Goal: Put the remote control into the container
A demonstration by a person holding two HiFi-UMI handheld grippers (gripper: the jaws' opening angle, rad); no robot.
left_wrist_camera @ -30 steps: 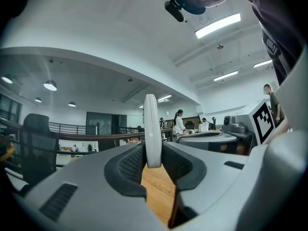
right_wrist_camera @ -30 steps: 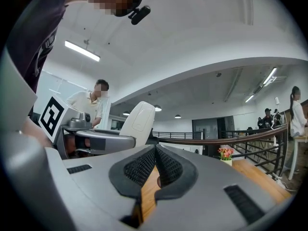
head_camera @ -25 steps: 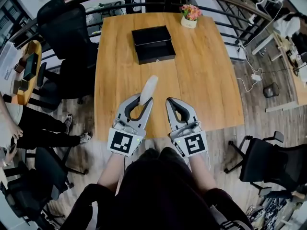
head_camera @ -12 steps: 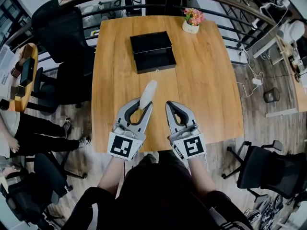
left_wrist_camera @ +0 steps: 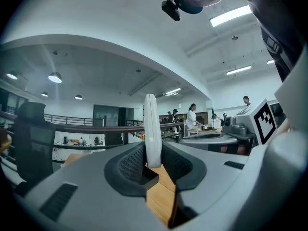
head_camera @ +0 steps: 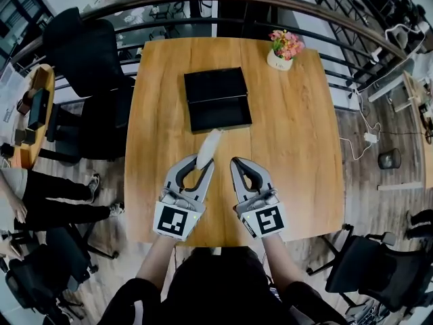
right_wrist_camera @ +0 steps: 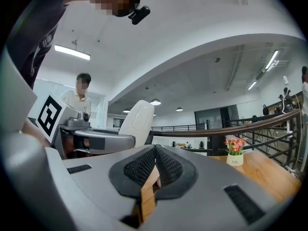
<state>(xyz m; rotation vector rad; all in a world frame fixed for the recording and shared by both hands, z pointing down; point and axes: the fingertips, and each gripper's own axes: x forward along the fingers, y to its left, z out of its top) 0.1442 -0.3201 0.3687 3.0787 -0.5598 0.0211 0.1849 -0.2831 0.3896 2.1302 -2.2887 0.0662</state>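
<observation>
A slim white remote control [head_camera: 208, 148] sticks out forward from my left gripper [head_camera: 201, 166], which is shut on its near end; in the left gripper view the remote control [left_wrist_camera: 151, 129] stands edge-on between the black pads. The open black container [head_camera: 217, 99] lies on the wooden table [head_camera: 291, 127] just beyond the remote's tip. My right gripper [head_camera: 239, 164] is beside the left one, shut with nothing between its pads [right_wrist_camera: 147, 167]. In the right gripper view the remote control [right_wrist_camera: 136, 122] shows at the left, held by the left gripper [right_wrist_camera: 126, 142].
A small pot of pink flowers [head_camera: 284, 49] stands at the table's far right corner. Black office chairs [head_camera: 88, 53] stand left of the table, and a railing [head_camera: 162, 2] runs behind it. A person's legs [head_camera: 54, 188] are at the left.
Both grippers have moved forward over the table; the remote's tip now lies close to the container's near edge. The head view has shifted, so the table sits lower in the frame.
</observation>
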